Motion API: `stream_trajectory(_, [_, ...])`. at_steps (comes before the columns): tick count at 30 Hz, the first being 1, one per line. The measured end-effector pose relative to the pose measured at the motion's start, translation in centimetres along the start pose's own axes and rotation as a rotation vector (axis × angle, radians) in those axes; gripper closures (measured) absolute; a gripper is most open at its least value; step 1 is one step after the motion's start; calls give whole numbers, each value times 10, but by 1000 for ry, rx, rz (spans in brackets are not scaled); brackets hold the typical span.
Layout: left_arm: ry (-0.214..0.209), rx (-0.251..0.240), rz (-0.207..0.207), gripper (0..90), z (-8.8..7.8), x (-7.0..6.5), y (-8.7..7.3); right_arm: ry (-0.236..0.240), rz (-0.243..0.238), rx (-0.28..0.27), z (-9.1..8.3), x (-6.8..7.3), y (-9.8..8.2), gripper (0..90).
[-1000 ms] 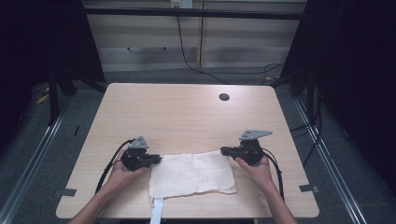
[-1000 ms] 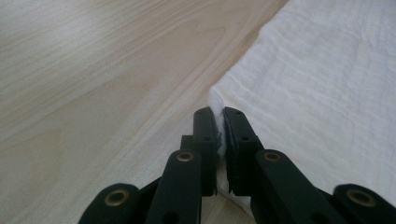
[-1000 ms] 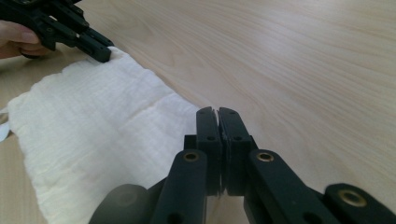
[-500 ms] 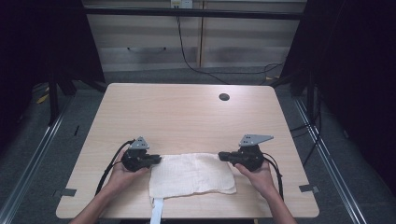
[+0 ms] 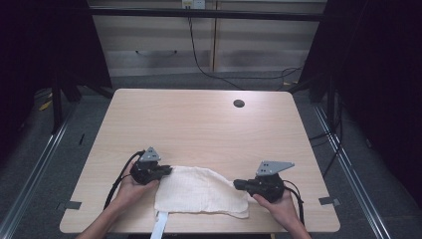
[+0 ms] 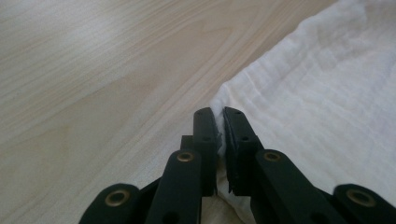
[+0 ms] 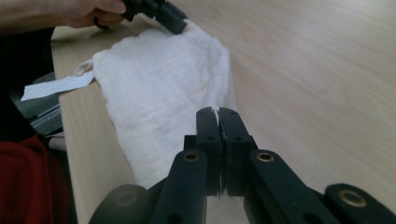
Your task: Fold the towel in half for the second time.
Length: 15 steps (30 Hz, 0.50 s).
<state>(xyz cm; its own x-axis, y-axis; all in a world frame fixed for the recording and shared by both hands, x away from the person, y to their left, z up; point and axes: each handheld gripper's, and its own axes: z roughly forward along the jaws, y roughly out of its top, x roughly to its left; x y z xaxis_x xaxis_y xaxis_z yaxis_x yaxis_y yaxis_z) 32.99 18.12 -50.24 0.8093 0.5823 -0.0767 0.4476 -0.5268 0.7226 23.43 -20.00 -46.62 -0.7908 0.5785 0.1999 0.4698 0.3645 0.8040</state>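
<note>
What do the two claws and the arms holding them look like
Both claws, the left claw and the right claw, are matte black, with two flat jaws on linkages with brass-coloured pivots. Each carries a grey three-cornered plate on top and trails a black cable. The forearms are bare, with no sleeves in view.

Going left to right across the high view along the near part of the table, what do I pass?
Left hand → left gripper, shut on the cloth's far left corner → white cloth → right gripper, shut on the cloth's right corner → right hand → bare table.
</note>
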Motion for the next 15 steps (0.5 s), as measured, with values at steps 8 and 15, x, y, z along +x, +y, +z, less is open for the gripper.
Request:
stream_trajectory(8, [12,0,0,843,0,-1,0,66,-3,54,8,21,-13,881])
stream_trajectory(15, [19,2,4,843,1,-2,1,137,23,123,18,26,-26,881])
